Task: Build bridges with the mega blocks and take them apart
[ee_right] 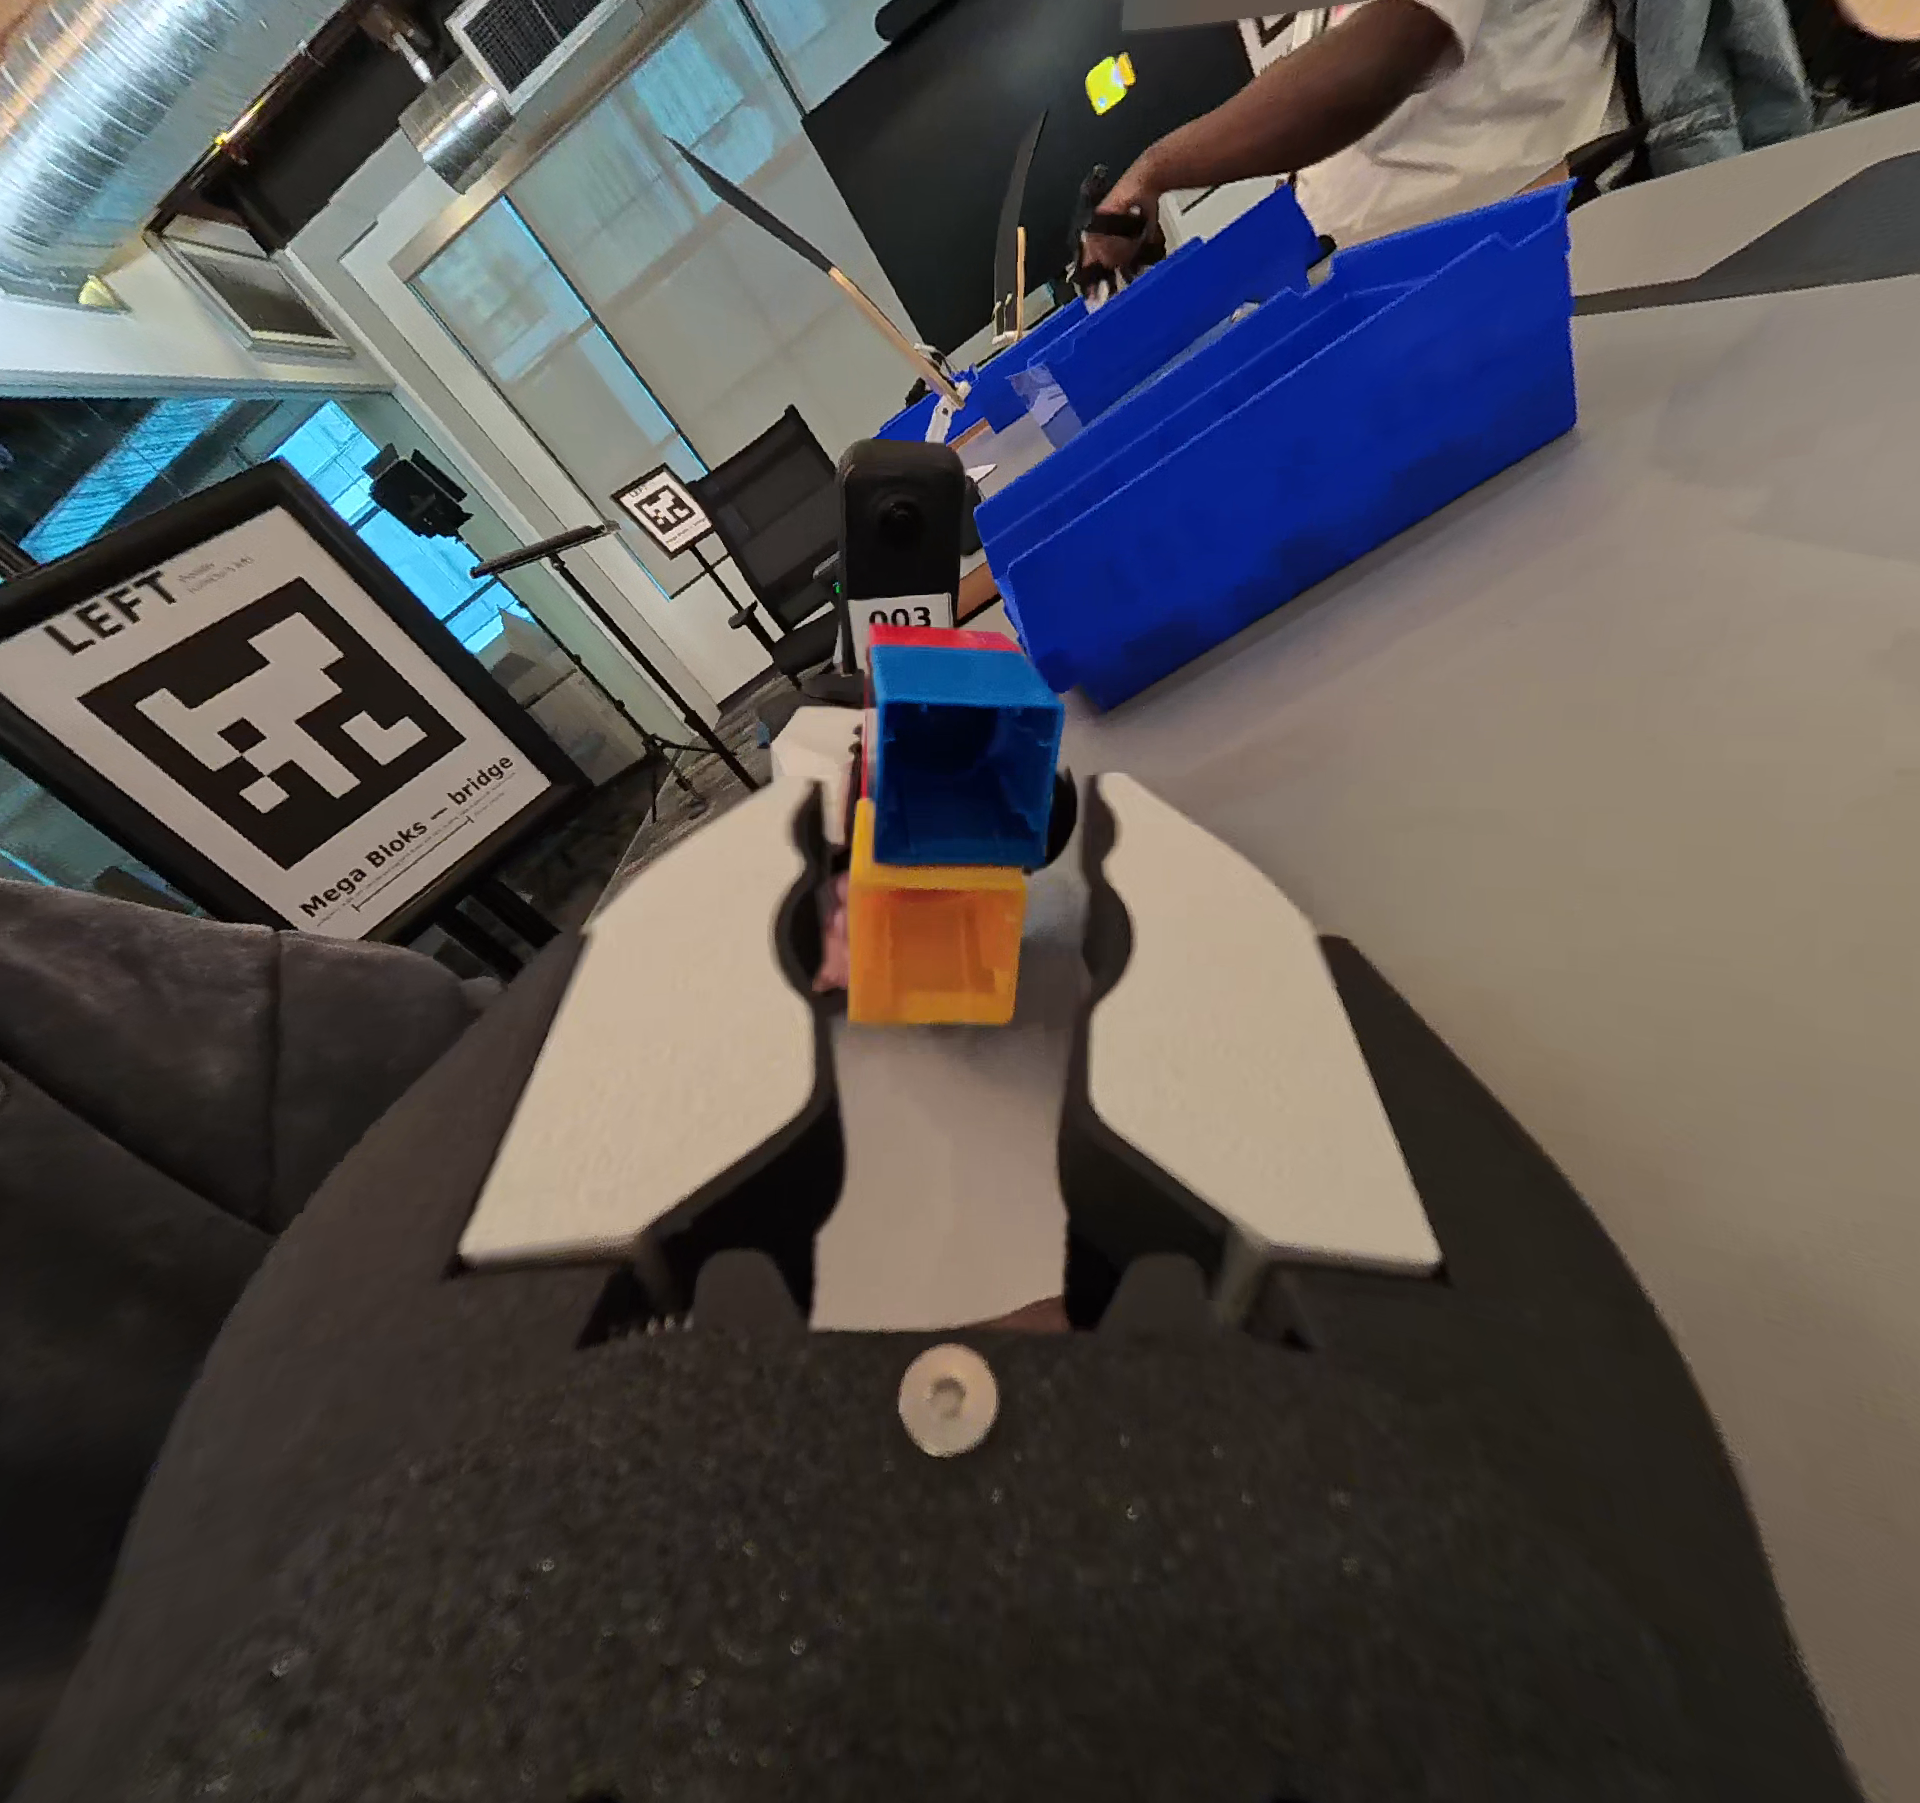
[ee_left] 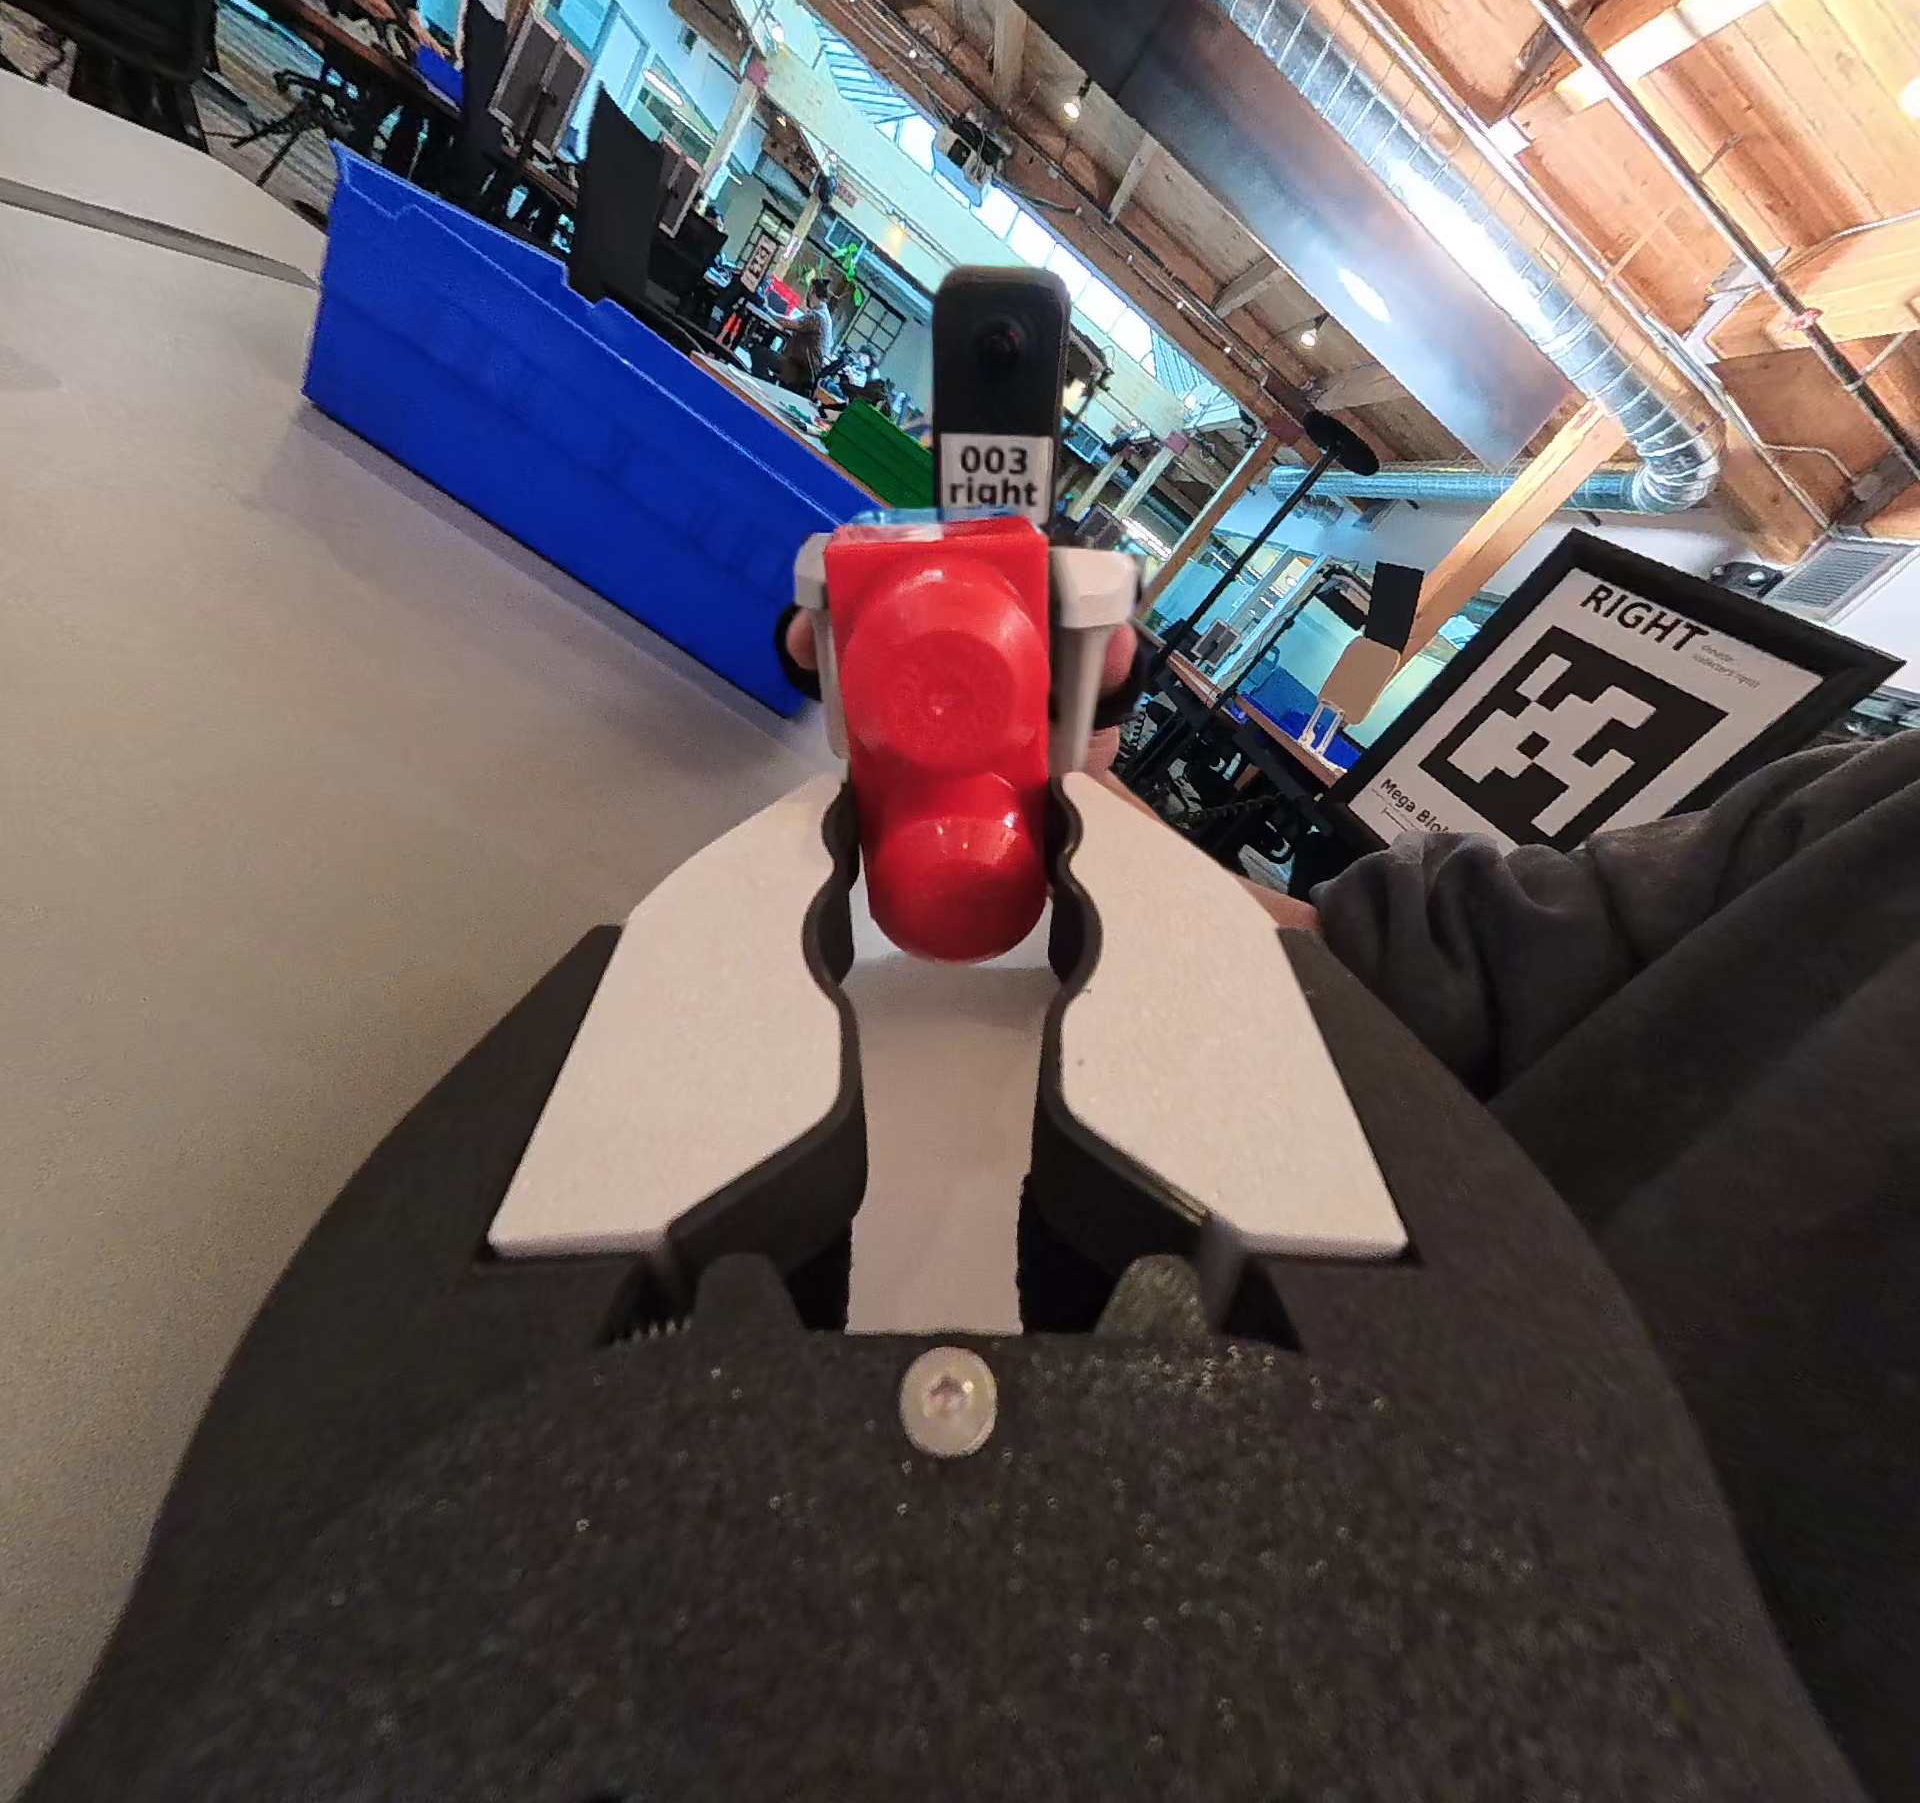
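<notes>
The left gripper (ee_left: 948, 854) is clamped on a red two-stud block (ee_left: 940, 725), studs toward its camera; facing it, the right gripper (ee_right: 940, 844) pinches the same cluster at a blue block (ee_right: 964, 779) stacked beside an orange block (ee_right: 932, 945), held above the grey table (ee_right: 1558, 922) near a blue bin (ee_right: 1299, 506). This looks like pulling pieces apart; next calls for opposed, steady tugging
</notes>
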Action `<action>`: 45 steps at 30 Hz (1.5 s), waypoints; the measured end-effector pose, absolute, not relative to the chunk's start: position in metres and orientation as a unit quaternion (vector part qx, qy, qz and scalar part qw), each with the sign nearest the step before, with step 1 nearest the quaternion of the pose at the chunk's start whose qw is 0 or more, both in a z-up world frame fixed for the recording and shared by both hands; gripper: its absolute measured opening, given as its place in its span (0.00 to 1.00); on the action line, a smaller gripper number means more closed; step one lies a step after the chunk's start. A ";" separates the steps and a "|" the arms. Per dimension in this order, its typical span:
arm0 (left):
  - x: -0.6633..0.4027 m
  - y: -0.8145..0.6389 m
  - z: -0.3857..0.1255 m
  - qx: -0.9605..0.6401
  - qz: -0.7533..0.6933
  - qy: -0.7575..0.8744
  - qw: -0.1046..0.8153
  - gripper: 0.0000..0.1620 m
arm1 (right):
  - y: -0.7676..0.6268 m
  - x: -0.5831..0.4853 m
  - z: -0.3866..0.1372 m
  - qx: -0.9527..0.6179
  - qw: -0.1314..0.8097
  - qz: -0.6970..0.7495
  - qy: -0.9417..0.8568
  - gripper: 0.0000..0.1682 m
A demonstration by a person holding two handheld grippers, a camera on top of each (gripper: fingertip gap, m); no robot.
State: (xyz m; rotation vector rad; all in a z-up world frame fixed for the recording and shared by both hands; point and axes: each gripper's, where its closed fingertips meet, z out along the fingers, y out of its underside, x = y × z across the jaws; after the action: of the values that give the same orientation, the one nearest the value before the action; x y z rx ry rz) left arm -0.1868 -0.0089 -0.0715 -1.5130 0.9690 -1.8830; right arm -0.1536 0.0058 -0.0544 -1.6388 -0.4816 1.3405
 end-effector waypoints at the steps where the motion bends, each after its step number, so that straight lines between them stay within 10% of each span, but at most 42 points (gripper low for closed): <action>1: -0.188 -0.007 -0.072 -0.562 -0.696 0.357 0.268 0.21 | 0.003 -0.151 -0.056 -0.667 0.462 0.551 -0.194 0.34; 30: -0.182 -0.012 -0.080 -0.570 -0.685 0.374 0.257 0.21 | -0.019 -0.165 -0.088 -0.689 0.385 0.578 -0.207 0.20; 45: -0.187 -0.034 -0.098 -0.596 -0.552 0.559 0.166 0.21 | -0.020 -0.161 -0.056 -0.778 0.306 0.318 -0.447 0.39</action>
State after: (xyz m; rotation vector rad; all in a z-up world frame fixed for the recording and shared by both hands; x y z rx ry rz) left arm -0.1867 -0.0337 -0.0983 -1.6981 1.5916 -1.5705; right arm -0.1613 -0.0201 -0.0563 -2.0595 -1.1827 0.8404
